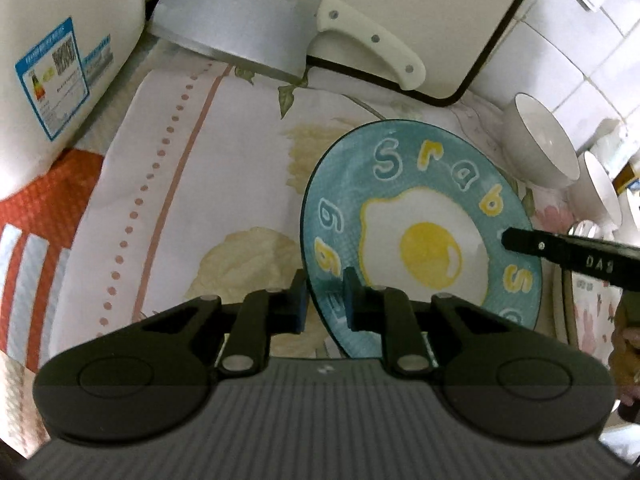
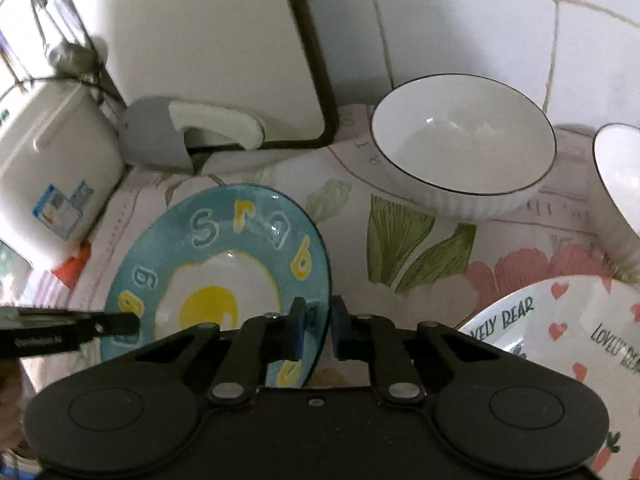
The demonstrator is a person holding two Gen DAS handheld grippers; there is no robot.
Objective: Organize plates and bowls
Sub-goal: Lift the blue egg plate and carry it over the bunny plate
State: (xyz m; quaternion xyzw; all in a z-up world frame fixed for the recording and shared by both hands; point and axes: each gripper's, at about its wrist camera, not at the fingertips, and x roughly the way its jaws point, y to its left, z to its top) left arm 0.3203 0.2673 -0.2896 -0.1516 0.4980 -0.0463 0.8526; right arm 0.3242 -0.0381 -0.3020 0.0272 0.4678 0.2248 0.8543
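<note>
A teal plate (image 1: 424, 248) painted with a fried egg and letters lies on the flowered tablecloth (image 1: 224, 184). My left gripper (image 1: 326, 300) is shut on its left rim, one blue pad above the edge and one below. My right gripper (image 2: 319, 328) is shut on the opposite, right rim of the same plate (image 2: 208, 308). Each wrist view also shows a black finger (image 1: 520, 242) of the other gripper lying over the plate's far side. Two white bowls (image 2: 464, 140) (image 2: 616, 176) tilt against the tiled wall to the right.
A "Lovely Bear" plate (image 2: 560, 320) with hearts lies at the near right. A cleaver (image 1: 248, 20) leans on a white cutting board (image 1: 420, 8) behind the teal plate. A white appliance (image 1: 60, 60) stands at the left, an orange cloth (image 1: 48, 208) beneath it.
</note>
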